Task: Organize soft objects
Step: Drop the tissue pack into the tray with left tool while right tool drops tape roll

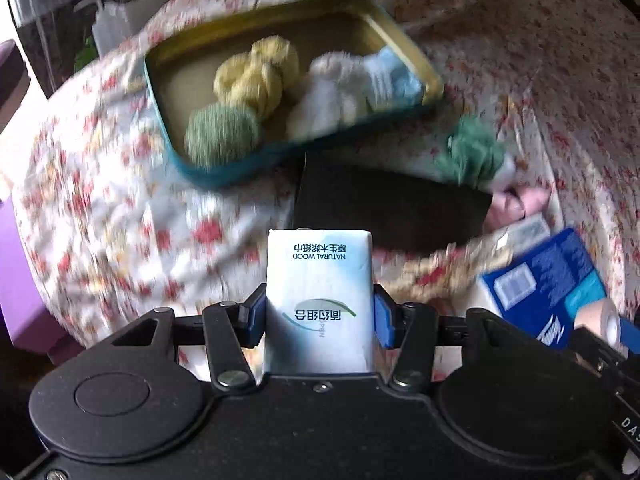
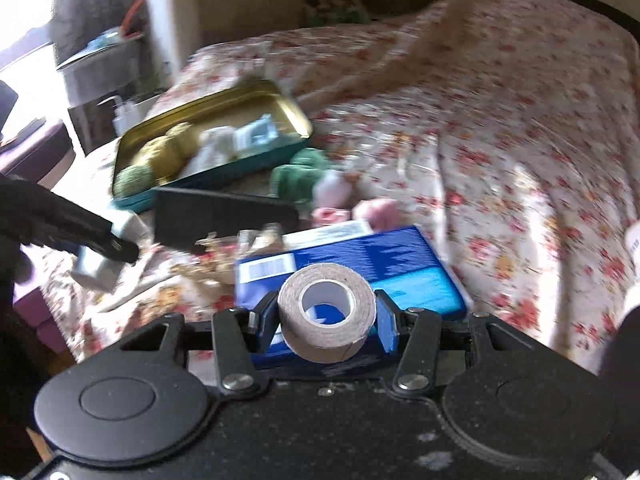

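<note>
1. Up close, the left gripper [image 1: 320, 314] has its blue fingers [image 1: 256, 316] pressed against both sides of a white tissue pack [image 1: 320, 300], which stands upright between them above the floral bedspread [image 1: 100, 208].
2. The right gripper [image 2: 327, 320] is clamped on a beige tape roll [image 2: 326, 316], its hollow core facing the camera and a blue finger at each side.
3. Beyond both grippers a teal tin tray [image 1: 400, 28] with a gold inner wall lies on the bedspread.
4. Inside the tray sit a yellow yarn skein [image 1: 256, 74], a green yarn ball [image 1: 222, 134] at the near corner, a white fluffy bundle [image 1: 332, 96] and a pale blue cloth [image 1: 394, 76] at the far end.
5. A flat black object [image 1: 392, 208] lies just in front of the tray, between it and the tissue pack.
6. A loose green yarn bundle [image 1: 472, 152] rests on the bedspread beside the tray's near right corner, outside it.
7. Pink soft pieces [image 2: 376, 210] lie just past the green bundle, near the black object's right end.
8. A blue box [image 2: 400, 264] lies on the bedspread directly under the tape roll in the right wrist view.
9. From the right wrist camera, the left gripper [image 2: 100, 252] shows at the left edge with the tissue pack in its grasp, well apart from the tape roll.
10. Motion blur smears much of both views, so finer detail on the tray's contents cannot be made out.
</note>
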A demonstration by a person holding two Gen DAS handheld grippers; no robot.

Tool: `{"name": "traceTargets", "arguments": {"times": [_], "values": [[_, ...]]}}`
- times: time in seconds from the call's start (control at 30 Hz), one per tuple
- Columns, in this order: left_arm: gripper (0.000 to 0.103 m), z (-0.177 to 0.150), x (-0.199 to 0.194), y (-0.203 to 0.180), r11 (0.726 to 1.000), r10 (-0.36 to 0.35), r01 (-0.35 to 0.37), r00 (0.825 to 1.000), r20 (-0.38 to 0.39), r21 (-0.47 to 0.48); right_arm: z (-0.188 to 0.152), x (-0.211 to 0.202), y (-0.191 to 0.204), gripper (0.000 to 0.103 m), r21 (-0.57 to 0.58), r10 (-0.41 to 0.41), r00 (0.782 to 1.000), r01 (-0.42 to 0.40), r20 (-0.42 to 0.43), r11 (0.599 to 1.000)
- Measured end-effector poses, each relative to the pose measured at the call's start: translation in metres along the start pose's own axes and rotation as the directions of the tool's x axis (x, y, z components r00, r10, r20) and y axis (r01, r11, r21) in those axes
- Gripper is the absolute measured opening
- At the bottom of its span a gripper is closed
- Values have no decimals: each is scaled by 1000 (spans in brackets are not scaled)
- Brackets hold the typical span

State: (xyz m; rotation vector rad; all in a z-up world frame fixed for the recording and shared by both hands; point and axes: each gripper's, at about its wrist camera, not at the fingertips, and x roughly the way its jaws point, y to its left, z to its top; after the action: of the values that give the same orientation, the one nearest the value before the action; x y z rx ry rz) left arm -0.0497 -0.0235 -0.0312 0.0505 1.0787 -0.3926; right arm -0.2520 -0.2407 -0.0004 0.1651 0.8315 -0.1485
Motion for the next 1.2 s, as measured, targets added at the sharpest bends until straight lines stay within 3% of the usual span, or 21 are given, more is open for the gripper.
{"name": "traceTargets", "arguments": {"times": [0.17,0.37,0.57,0.73,0.87,1.0,1.1,1.2], "values": [[50,47,-14,2,999,33,-35,996,83,21,12,9,-13,49,43,-15,1000,15,-4,999],[50,106,-23,17,991,133,-131,972,192,-27,37,16,-7,49,42,4,1000,-5,15,999],[50,147,3,29,965,254,-234,945,204,-117,68,29,5,49,40,37,999,-38,14,998],[50,159,36,33,961,267,-252,954,139,-115,100,49,17,49,29,53,999,-53,9,998],[51,161,45,34,967,233,-220,967,101,-127,134,73,28,49,27,71,997,-71,8,997],[52,162,38,31,963,255,-239,958,130,-123,175,107,47,49,22,87,996,-87,3,996],[65,164,34,36,957,269,-248,952,144,-149,206,133,64,49,17,110,994,-110,8,994],[67,167,30,41,954,275,-248,948,161,-168,234,157,80,50,31,121,993,-121,14,992]]}}
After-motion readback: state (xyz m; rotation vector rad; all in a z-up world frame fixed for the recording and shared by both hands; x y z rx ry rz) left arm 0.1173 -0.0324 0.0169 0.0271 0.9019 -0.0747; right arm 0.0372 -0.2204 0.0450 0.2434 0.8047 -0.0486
